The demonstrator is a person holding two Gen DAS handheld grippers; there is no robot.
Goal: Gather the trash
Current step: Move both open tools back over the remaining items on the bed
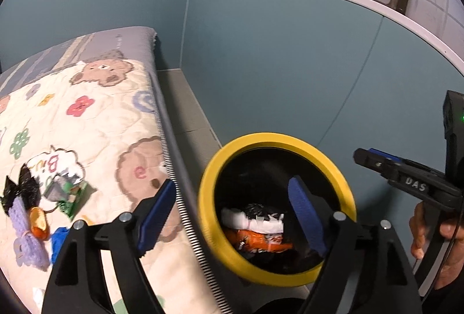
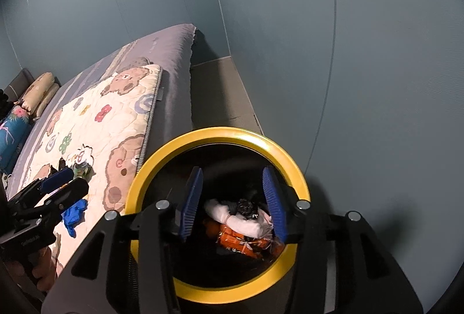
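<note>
Now both grippers sit at the bin [image 2: 214, 137], a dark can with a yellow rim standing on the floor beside the bed [image 2: 174, 53]. Right gripper [image 2: 233, 198] hangs over the bin mouth, jaws parted, nothing between them; white paper [image 2: 240, 219] and an orange wrapper [image 2: 240, 241] lie inside below. Left gripper [image 1: 232, 215] is also spread wide and empty, one finger over the quilt [image 1: 95, 116], the other over the bin. Drop-off step looks finished. More trash waits on the quilt: a green packet [image 1: 69, 195], black foil [image 1: 21, 186], a blue glove [image 2: 74, 212]. Next move, likely: swing back over the bed, jaws open, and pick one piece.
</note>
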